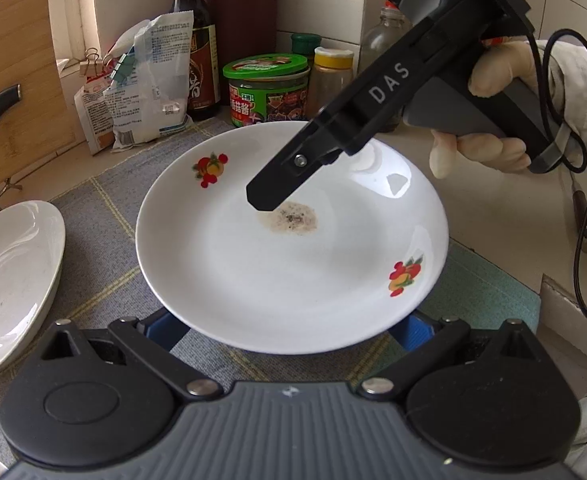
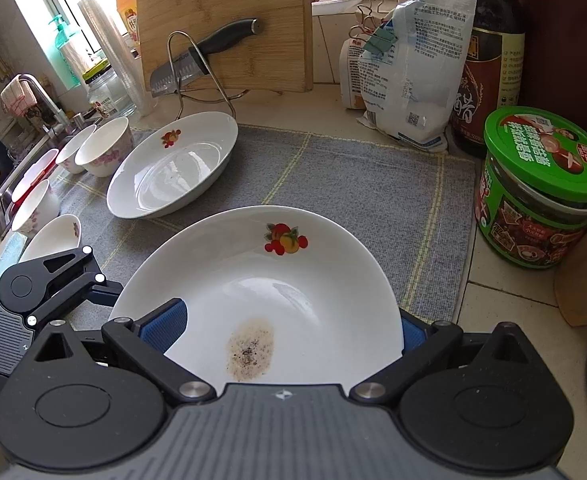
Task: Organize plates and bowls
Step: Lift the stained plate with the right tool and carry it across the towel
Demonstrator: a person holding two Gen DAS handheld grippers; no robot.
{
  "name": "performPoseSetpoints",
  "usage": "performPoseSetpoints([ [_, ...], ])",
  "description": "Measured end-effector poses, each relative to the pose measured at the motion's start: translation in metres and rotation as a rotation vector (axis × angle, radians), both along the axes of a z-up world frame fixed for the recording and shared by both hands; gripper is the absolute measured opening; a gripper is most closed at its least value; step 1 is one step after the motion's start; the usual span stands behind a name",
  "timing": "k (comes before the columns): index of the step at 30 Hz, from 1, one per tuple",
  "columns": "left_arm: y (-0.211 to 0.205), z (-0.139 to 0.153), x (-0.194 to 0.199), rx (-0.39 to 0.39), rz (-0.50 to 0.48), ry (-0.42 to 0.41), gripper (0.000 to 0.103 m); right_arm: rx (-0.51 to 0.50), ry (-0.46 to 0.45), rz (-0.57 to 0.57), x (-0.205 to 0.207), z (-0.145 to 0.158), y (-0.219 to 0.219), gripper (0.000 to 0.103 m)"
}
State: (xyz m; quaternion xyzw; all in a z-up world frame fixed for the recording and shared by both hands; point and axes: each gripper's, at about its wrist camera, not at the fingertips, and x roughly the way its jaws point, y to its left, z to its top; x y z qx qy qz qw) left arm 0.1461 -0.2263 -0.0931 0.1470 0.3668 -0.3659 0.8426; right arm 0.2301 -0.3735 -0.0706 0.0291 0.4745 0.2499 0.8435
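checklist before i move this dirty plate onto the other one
1. Stained plate sits between the left hand-held gripper pads: ok, its rim overlaps both.
2. Left jaws closed on it: not ok, they stand wide.
3. Right hand-held gripper clear of the plate: not ok, one finger lies over its inside.
4. Plate clean enough to stack: not ok, brown speckled stain in the middle.
5. Second fruit plate free to receive it: ok, nothing in it.
6. Plate lifted off the grey mat: cannot tell.
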Motion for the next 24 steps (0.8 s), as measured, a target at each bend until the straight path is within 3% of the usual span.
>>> performPoseSetpoints([
  [24,-0.008,-0.017,0.031,0.022,0.011,0.030,0.102,-0.028,0.003,-0.011,0.029,-0.020,-0.008,0.103],
])
